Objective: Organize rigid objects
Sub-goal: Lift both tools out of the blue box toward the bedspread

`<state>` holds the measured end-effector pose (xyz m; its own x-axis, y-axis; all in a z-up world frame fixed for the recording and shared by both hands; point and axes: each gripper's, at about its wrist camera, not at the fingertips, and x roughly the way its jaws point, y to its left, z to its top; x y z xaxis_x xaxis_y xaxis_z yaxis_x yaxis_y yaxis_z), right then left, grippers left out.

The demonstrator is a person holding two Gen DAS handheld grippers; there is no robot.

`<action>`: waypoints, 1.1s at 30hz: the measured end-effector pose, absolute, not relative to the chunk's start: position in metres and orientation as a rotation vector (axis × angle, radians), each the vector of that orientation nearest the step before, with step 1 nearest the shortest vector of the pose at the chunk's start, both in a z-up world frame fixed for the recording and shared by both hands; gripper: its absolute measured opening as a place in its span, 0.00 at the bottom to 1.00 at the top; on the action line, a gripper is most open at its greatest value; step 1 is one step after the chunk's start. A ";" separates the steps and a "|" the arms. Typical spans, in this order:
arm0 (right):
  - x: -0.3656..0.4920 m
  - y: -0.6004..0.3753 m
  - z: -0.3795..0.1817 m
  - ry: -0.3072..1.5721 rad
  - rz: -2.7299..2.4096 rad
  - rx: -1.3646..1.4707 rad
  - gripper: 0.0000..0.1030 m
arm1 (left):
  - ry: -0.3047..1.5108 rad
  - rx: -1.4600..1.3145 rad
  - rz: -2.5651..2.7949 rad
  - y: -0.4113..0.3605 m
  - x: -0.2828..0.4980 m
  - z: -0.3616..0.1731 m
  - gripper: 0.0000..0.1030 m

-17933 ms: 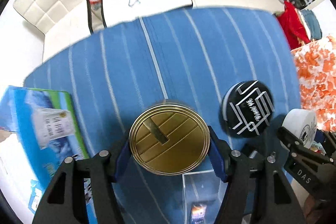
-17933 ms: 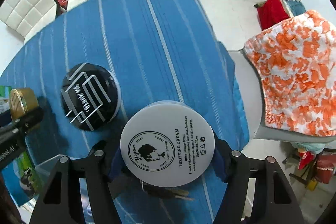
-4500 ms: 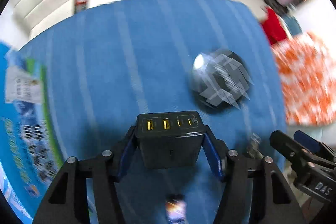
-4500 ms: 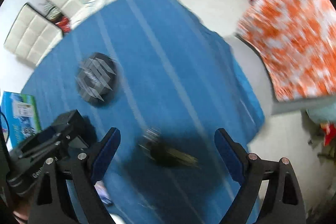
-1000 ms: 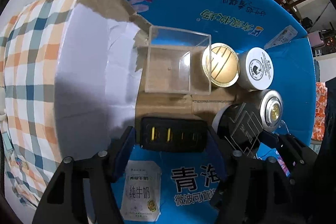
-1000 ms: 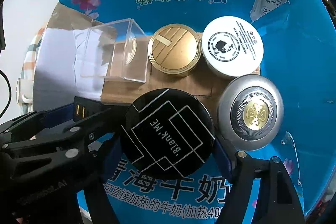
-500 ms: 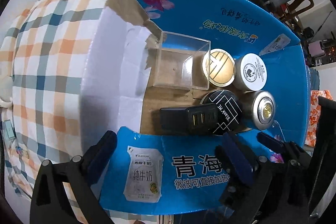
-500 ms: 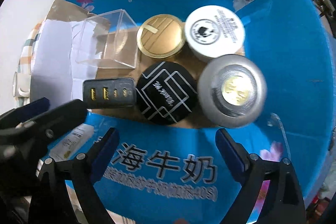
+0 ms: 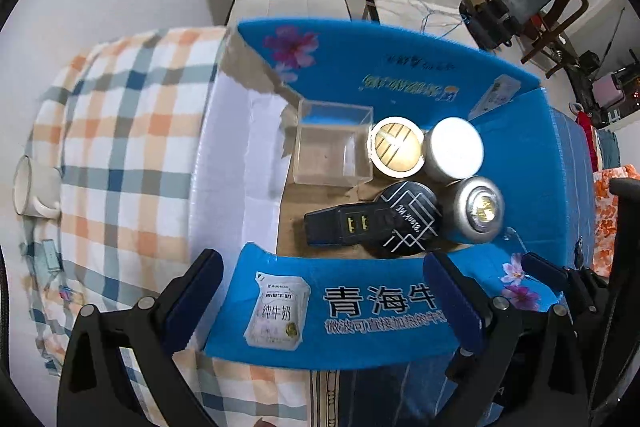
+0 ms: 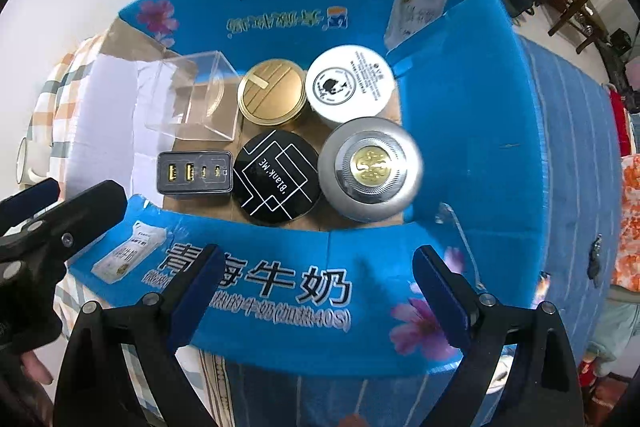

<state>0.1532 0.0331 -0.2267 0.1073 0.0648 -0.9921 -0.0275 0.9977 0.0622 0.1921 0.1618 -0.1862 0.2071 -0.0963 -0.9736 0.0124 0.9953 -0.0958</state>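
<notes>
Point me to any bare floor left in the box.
One strip only: cardboard between the clear case and the charger, running to the box's white left flap. The right side is packed: gold tin, white jar, black compact, silver jar.

1. Left gripper (image 9: 325,291): black angular frame, two wide-set fingers (image 9: 196,287) faced with dark blue pads
2. Right gripper (image 10: 316,287): same black frame and blue pads
3. Silver round screws dot both frames
4. Fingertips (image 10: 38,367) show at the near left edge
</notes>
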 end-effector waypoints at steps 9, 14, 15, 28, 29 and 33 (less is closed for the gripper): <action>0.129 0.019 -0.164 1.384 0.066 0.036 0.94 | 1.284 -0.086 -0.073 0.159 0.165 -0.139 1.00; 0.111 0.009 -0.124 1.340 0.069 0.043 0.94 | 1.256 -0.065 -0.082 0.153 0.147 -0.114 1.00; 0.108 0.008 -0.118 1.334 0.069 0.048 0.94 | 1.252 -0.062 -0.081 0.152 0.144 -0.111 1.00; 0.070 -0.002 -0.046 1.239 0.113 0.057 0.94 | 1.138 -0.058 -0.051 0.147 0.114 -0.054 1.00; 0.069 -0.003 -0.044 1.236 0.117 0.060 0.94 | 1.135 -0.057 -0.050 0.146 0.112 -0.052 1.00; 0.063 -0.010 -0.038 1.229 0.128 0.077 0.94 | 1.126 -0.050 -0.050 0.139 0.107 -0.048 1.00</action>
